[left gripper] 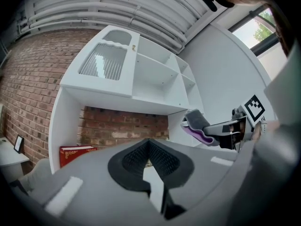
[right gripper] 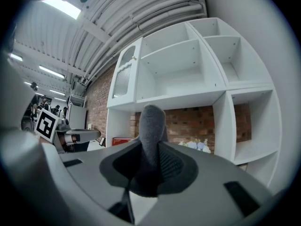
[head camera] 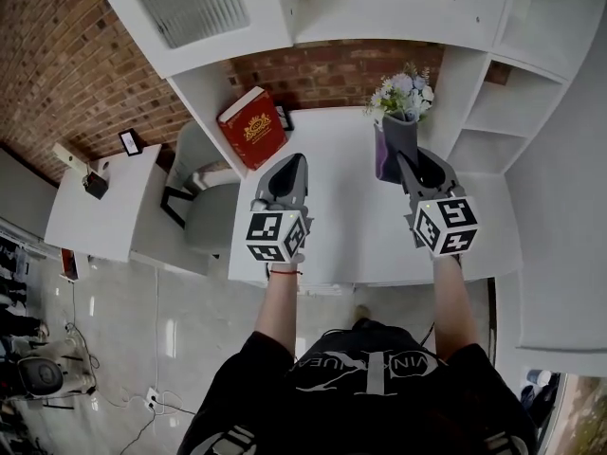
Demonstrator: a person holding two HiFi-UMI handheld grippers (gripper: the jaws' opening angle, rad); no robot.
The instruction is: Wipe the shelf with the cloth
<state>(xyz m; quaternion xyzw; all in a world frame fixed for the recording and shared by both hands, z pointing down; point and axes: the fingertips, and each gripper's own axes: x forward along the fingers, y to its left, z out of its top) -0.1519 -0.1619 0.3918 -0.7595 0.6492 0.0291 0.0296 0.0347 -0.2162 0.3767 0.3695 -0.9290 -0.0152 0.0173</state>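
The white shelf unit [head camera: 353,207] stands against a brick wall, and both grippers are held over its wide lower board. My right gripper [head camera: 406,162] is shut on a grey and purple cloth [head camera: 393,146], which sticks up between the jaws in the right gripper view [right gripper: 151,124]. The left gripper view also shows the cloth [left gripper: 199,126], off to the right and in the air in front of the shelf. My left gripper [head camera: 295,163] hovers beside it to the left, shut with nothing between its pads [left gripper: 141,157].
A red book [head camera: 252,127] leans at the back left of the board. A bunch of pale flowers [head camera: 402,93] stands at the back right, just behind the cloth. Empty cubbies [right gripper: 237,72] rise above and to the right. A chair [head camera: 204,207] and small white table [head camera: 100,207] stand to the left.
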